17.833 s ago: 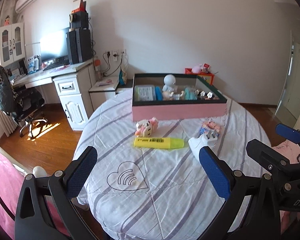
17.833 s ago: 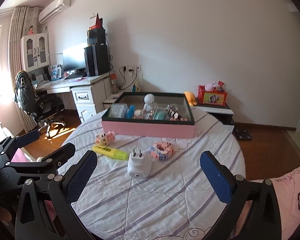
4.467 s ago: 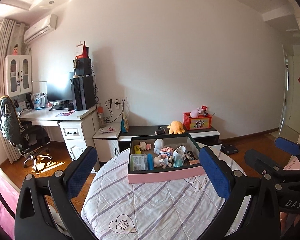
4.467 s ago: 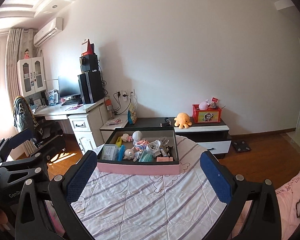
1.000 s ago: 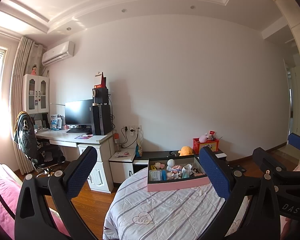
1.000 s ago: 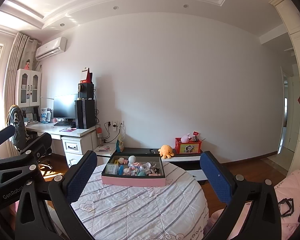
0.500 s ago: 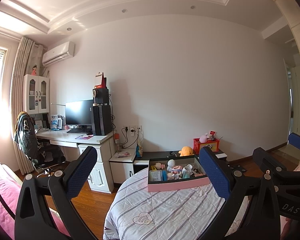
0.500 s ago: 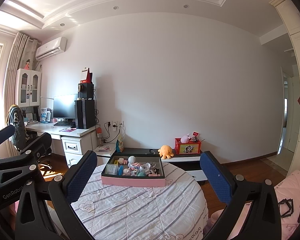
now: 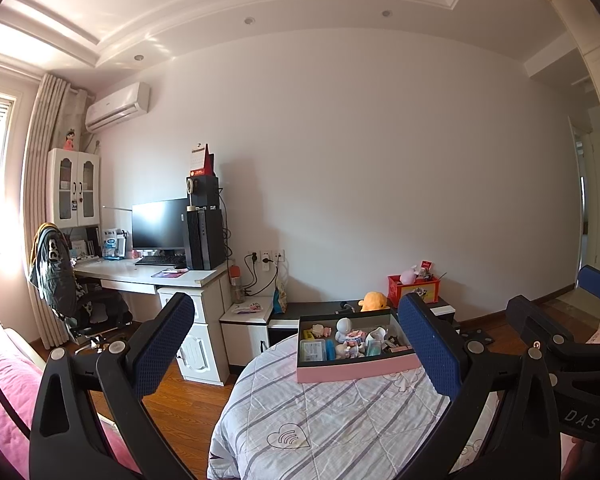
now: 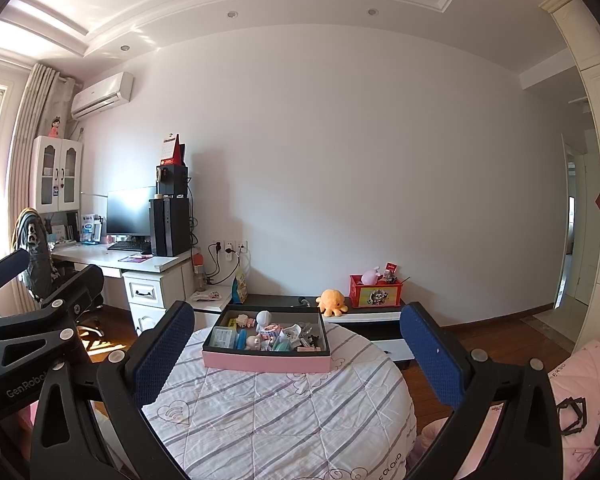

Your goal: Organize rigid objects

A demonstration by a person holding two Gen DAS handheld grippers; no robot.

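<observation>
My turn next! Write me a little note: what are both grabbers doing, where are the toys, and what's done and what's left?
Left gripper: open, holding nothing, held back from the table.
Right gripper: open, holding nothing, also held back.
Toys: all the small things sit in the pink box at the far side of the round table, among them a white robot figure and a white plug.
Done: nothing loose shows on the striped cloth, so the tidying looks finished.
Left: probably nothing; maybe look round the table edge that the grippers hide.
</observation>
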